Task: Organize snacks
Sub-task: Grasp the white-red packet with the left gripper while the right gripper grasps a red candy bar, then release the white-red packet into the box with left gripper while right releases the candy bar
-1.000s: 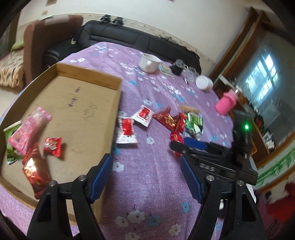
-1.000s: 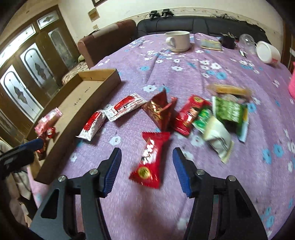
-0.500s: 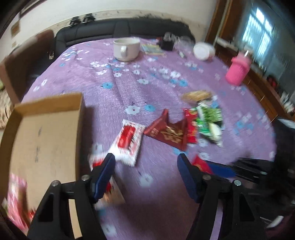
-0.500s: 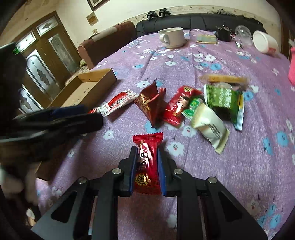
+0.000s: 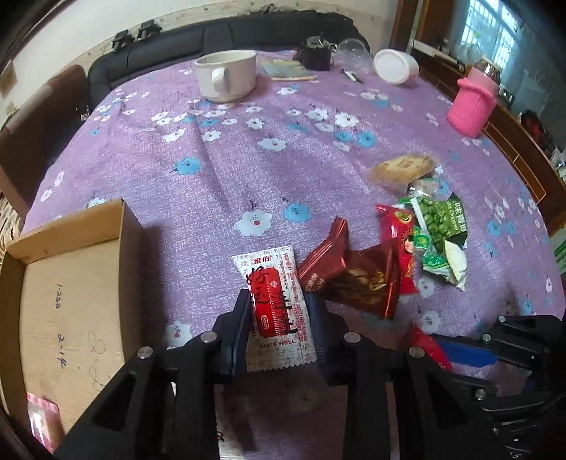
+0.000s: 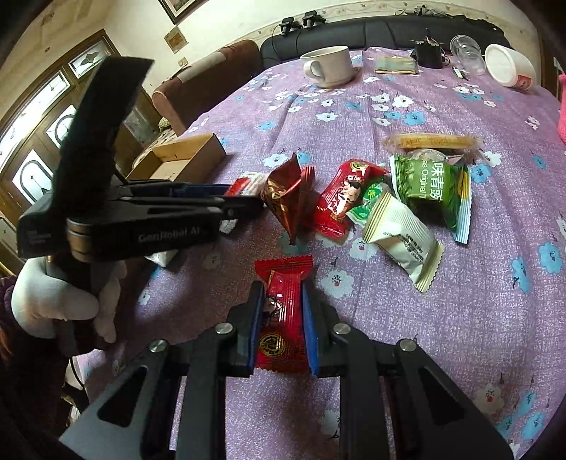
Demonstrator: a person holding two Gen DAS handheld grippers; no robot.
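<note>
My left gripper (image 5: 279, 311) is shut on a white-and-red snack packet (image 5: 274, 300) that lies on the purple tablecloth. My right gripper (image 6: 283, 318) is shut on a red snack bar (image 6: 283, 311); it also shows in the left wrist view (image 5: 460, 354). The left gripper shows in the right wrist view (image 6: 244, 205) on the left. A cardboard box (image 5: 70, 300) sits left, with a pink packet (image 5: 42, 421) inside. More snacks lie right: a dark red pouch (image 5: 357, 276), a red packet (image 5: 399, 237), green packets (image 5: 442, 226), a beige-white packet (image 6: 399, 237) and a brown bar (image 5: 403, 168).
A white mug (image 5: 226, 74), a white tub (image 5: 396, 65), a clear cup (image 5: 352, 46), a small booklet (image 5: 286, 69) and a pink bottle (image 5: 474, 106) stand at the table's far side. A black sofa (image 5: 247, 32) and a brown armchair (image 6: 205, 88) lie beyond.
My left gripper moved from over the box to the white-and-red packet and shut on it. My right gripper shut on the red bar and still holds it.
</note>
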